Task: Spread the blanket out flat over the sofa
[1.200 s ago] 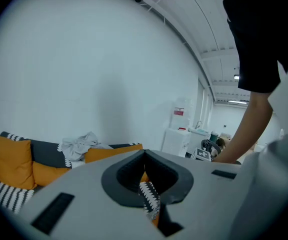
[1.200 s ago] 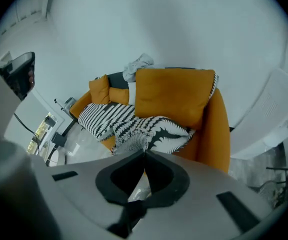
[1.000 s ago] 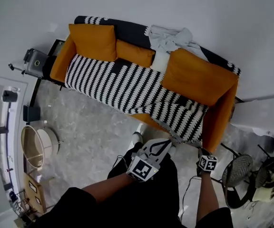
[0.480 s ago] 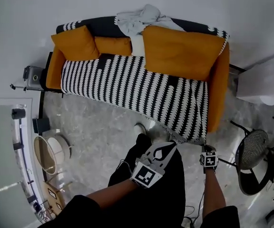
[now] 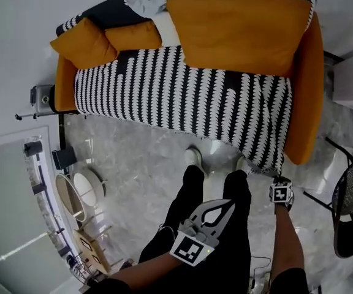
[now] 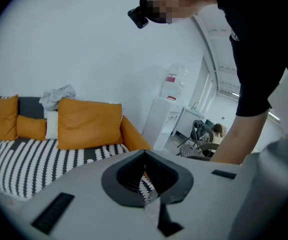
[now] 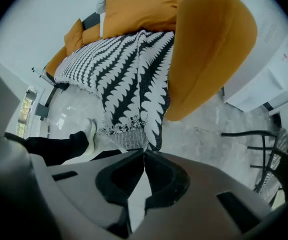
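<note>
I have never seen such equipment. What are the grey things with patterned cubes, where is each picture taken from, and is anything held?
A person stands before an orange sofa, with a two-jaw gripper in each hand; the cubes are part of these. The head view looks down from the person's head; the two gripper views look along each gripper's jaws. A striped blanket covers the seat, in front of orange cushions. The left gripper is shut and empty. The right gripper seems shut on the blanket's lower corner.
</note>
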Action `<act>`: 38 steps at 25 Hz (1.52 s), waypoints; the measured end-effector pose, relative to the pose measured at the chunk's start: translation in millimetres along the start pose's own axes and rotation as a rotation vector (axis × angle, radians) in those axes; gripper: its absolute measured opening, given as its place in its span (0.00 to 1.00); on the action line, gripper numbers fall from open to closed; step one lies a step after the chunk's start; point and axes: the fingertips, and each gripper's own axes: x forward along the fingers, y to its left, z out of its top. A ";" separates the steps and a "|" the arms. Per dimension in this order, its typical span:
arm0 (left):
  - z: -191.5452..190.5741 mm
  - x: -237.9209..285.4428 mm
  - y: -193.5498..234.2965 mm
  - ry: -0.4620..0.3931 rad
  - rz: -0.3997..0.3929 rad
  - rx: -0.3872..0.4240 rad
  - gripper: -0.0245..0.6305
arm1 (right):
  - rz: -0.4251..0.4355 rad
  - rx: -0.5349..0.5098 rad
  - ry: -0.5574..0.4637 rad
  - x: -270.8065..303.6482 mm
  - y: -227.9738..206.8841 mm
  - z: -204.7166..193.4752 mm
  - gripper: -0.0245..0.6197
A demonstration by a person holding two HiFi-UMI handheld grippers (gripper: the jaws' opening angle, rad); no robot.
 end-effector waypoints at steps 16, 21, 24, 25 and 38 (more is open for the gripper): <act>-31.0 -25.8 56.4 -0.028 0.076 -0.052 0.06 | -0.094 0.097 0.021 17.7 -7.4 21.1 0.35; -4.6 -40.4 73.9 -0.098 0.112 -0.038 0.06 | -0.088 0.119 -0.170 -39.1 24.2 69.3 0.34; 16.8 -59.2 90.1 -0.146 0.146 -0.068 0.06 | -0.086 0.143 -0.304 -98.8 52.0 105.2 0.26; 23.6 -68.8 96.5 -0.150 0.159 -0.092 0.06 | -0.082 0.144 -0.337 -120.4 65.3 115.3 0.24; 157.6 -205.1 180.6 -0.276 0.179 -0.137 0.06 | 0.184 -0.070 -0.895 -451.5 316.4 311.2 0.10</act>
